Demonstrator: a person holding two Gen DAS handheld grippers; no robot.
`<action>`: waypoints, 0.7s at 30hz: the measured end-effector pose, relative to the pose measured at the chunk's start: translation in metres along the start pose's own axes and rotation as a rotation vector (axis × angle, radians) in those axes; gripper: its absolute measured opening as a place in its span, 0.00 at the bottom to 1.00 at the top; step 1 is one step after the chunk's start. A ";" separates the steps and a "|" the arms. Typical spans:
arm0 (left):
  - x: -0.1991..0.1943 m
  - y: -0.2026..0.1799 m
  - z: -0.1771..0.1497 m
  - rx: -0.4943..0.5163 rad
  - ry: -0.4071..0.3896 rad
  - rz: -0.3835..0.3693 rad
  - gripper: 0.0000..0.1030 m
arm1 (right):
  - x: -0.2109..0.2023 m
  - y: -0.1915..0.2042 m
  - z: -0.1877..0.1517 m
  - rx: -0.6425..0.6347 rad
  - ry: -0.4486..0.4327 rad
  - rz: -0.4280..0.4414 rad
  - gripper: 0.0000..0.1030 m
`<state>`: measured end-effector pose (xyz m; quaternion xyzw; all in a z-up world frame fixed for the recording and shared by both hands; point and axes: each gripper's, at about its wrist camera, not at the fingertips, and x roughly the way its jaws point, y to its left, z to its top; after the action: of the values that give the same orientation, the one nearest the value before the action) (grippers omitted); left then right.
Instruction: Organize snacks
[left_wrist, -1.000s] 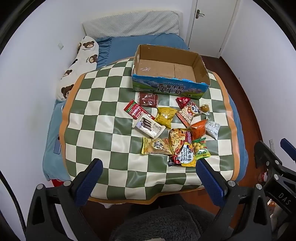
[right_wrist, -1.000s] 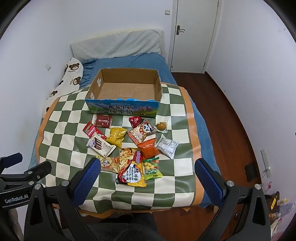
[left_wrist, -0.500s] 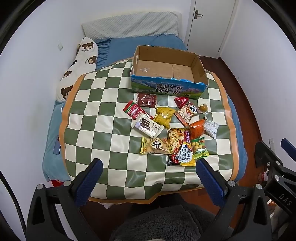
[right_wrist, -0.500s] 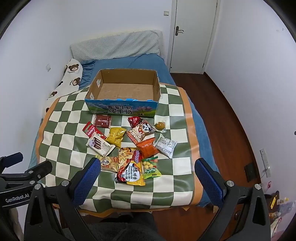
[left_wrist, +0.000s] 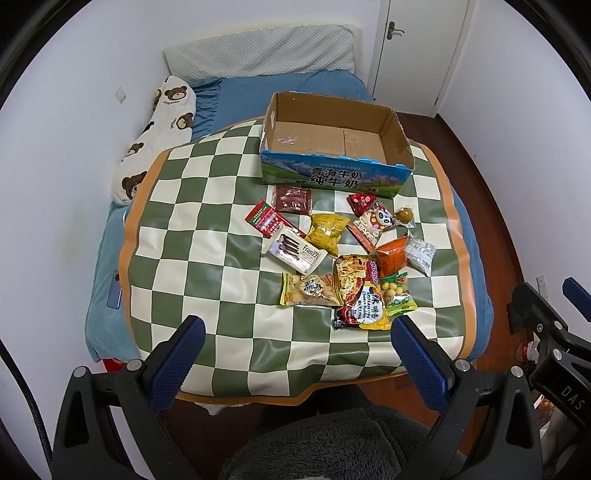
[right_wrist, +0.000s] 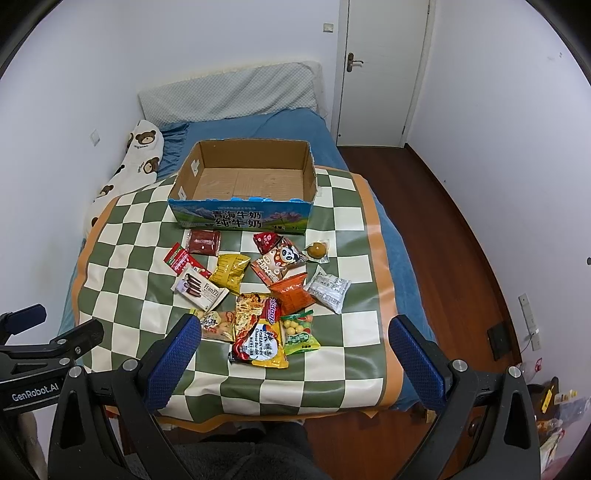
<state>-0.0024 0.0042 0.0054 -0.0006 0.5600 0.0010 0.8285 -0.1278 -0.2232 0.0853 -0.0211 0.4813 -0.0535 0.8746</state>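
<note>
Several snack packets lie in a loose pile on a green-and-white checked mat. Among them are a yellow bag, a white Franzzi wafer pack, an orange bag and a Korean noodle pack. An empty cardboard box stands behind the pile. My left gripper and my right gripper are both open, empty, and held high above the mat's near edge.
The mat lies on a blue bed with a grey pillow and a bear-print pillow at the left. Wood floor and a white door are at the right. A phone lies at the bed's left edge.
Both grippers have moved slightly, so the mat and snacks sit a little higher in the views. Nothing on the mat has moved. Both grippers stay open.
</note>
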 end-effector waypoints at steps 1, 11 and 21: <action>0.000 0.000 0.000 0.001 0.000 0.001 1.00 | -0.001 0.000 0.000 0.000 0.000 0.000 1.00; -0.001 0.000 -0.001 0.002 -0.002 0.001 1.00 | -0.001 0.001 -0.005 0.002 -0.002 0.001 1.00; -0.015 -0.004 -0.005 0.001 -0.004 0.002 1.00 | -0.006 0.001 -0.008 0.001 -0.003 0.005 1.00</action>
<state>-0.0125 0.0005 0.0178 0.0002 0.5585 0.0017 0.8295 -0.1378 -0.2213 0.0855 -0.0197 0.4800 -0.0517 0.8755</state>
